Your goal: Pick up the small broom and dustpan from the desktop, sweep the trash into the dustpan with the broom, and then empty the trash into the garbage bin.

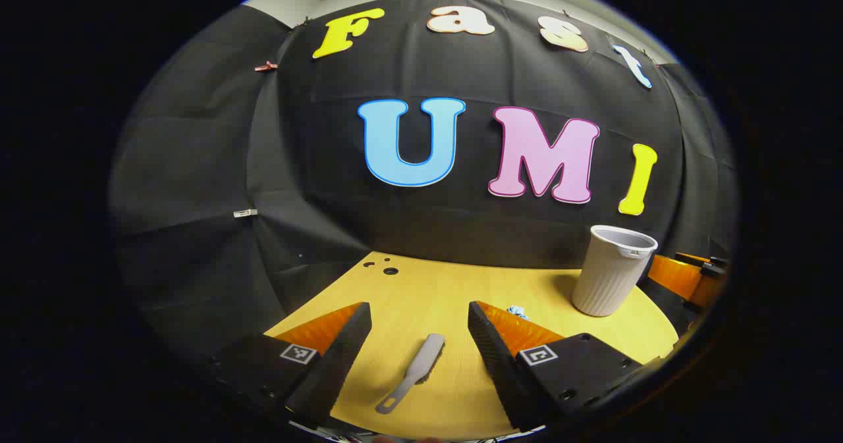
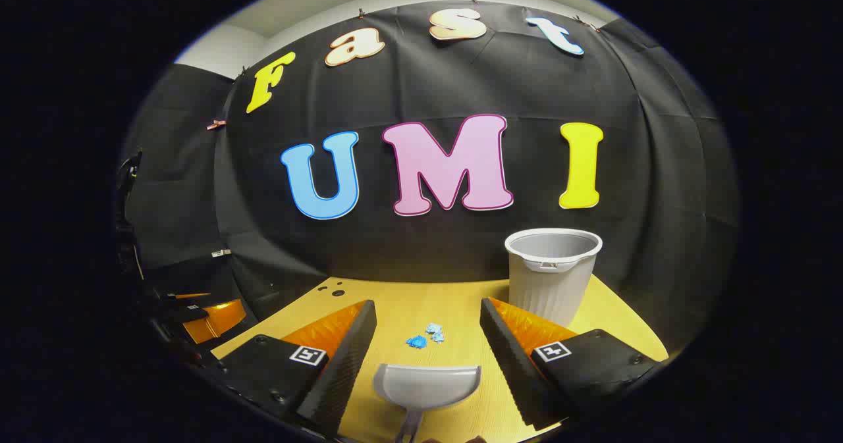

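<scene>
Left gripper (image 1: 419, 328) was spread wide over the yellow desktop (image 1: 421, 291), the small grey broom (image 1: 413, 373) lying flat between its fingers, untouched. Right gripper (image 2: 428, 328) was open too, with the grey dustpan (image 2: 427, 385) between its fingers, blue trash scraps (image 2: 425, 336) just past it and the ribbed garbage bin (image 2: 552, 275) behind on the right.

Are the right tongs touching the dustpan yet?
Apart. In the right gripper view the right tongs stand open, and bare desktop shows on either side between the fingers and the dustpan lying between them.
</scene>
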`<state>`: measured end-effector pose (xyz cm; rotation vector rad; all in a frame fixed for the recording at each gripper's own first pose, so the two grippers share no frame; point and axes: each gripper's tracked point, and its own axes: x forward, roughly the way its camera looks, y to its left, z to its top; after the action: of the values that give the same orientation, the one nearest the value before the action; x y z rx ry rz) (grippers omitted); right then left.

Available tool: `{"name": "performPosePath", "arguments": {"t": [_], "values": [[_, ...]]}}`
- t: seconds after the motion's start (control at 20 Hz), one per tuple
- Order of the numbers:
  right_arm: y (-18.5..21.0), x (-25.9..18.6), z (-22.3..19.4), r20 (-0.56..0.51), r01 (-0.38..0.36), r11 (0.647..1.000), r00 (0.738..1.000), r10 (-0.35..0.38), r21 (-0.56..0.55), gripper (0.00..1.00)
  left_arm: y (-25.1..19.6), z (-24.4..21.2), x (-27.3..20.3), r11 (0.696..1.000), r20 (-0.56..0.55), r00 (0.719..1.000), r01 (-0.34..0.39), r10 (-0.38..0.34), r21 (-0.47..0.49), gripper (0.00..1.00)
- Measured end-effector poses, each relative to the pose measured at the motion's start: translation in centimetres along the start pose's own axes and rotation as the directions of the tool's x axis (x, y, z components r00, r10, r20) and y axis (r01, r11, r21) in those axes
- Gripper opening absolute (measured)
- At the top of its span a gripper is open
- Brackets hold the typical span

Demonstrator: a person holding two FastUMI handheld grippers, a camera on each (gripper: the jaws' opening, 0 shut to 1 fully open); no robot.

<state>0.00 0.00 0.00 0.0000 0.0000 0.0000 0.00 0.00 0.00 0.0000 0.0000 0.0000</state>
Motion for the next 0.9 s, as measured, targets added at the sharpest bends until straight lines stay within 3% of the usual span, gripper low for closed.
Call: {"name": "performPosePath", "arguments": {"t": [0.2, 0.25, 0.3, 0.45, 0.9], "values": [[0.7, 0.3, -0.8, -0.04, 0.019, 1.0, 0.999, -0.019, -0.009, 0.99, 0.2, -0.8, 0.9, 0.998, -0.022, 0.999, 0.05, -0.049, 0.026, 0.96], [1.0, 0.2, -1.1, -0.053, 0.024, 1.0, 0.998, -0.025, -0.006, 0.98, 0.3, -1.2, 0.8, 0.997, -0.029, 0.997, 0.067, -0.066, 0.032, 0.92], [1.2, -0.2, -1.7, -0.067, 0.03, 1.0, 0.997, -0.031, -0.007, 0.99, 0.4, -1.6, 0.8, 0.996, -0.037, 0.996, 0.085, -0.084, 0.041, 0.96], [1.4, -1.0, -3.2, -0.107, 0.055, 0.998, 0.993, -0.058, -0.029, 0.99, 1.3, -3.1, 1.0, 0.99, -0.062, 0.991, 0.12, -0.115, 0.074, 0.95], [3.3, -2.9, -7.6, -0.196, 0.115, 0.993, 0.974, -0.116, -0.014, 0.99, 2.9, -8.0, 2.2, 0.977, -0.215, 0.956, 0.213, -0.202, 0.027, 0.96]]}}
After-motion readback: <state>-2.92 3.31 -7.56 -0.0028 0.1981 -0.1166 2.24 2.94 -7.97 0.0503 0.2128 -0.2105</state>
